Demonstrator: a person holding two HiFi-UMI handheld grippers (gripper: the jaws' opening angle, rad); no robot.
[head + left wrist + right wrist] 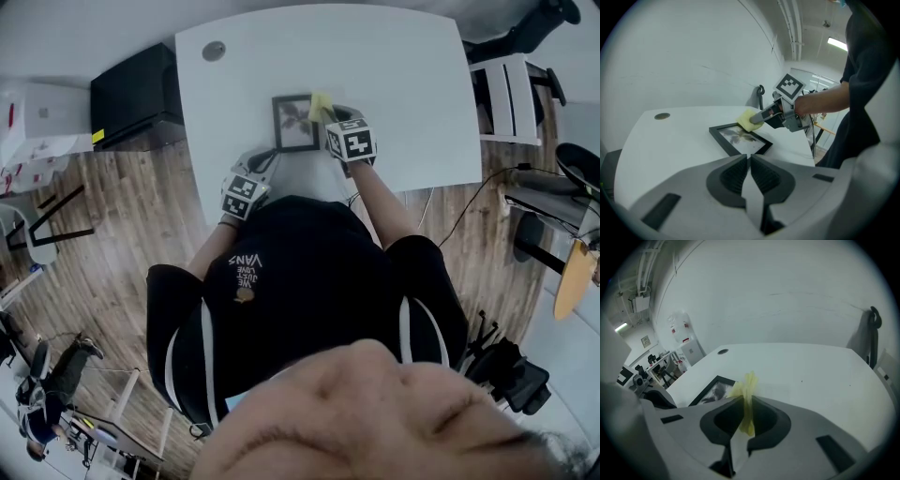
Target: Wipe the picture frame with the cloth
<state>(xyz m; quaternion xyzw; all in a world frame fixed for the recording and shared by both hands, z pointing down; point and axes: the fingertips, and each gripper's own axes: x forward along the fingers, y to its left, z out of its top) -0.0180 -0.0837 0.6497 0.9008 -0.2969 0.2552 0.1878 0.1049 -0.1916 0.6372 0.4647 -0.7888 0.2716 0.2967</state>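
Observation:
A black picture frame (294,123) (739,139) (708,391) lies flat on the white table (394,84), near its front edge. My right gripper (330,120) (759,118) (746,401) is shut on a folded yellow cloth (320,107) (747,120) (745,392), which touches the frame's far right corner. My left gripper (261,169) (748,159) is shut with nothing between its jaws, held low at the table's front edge, just short of the frame's near left corner.
A round grey grommet (214,51) (662,116) (723,351) sits in the table's far left corner. A black cabinet (137,94) stands left of the table, a white chair (511,94) to the right. Cables run across the wooden floor (122,216).

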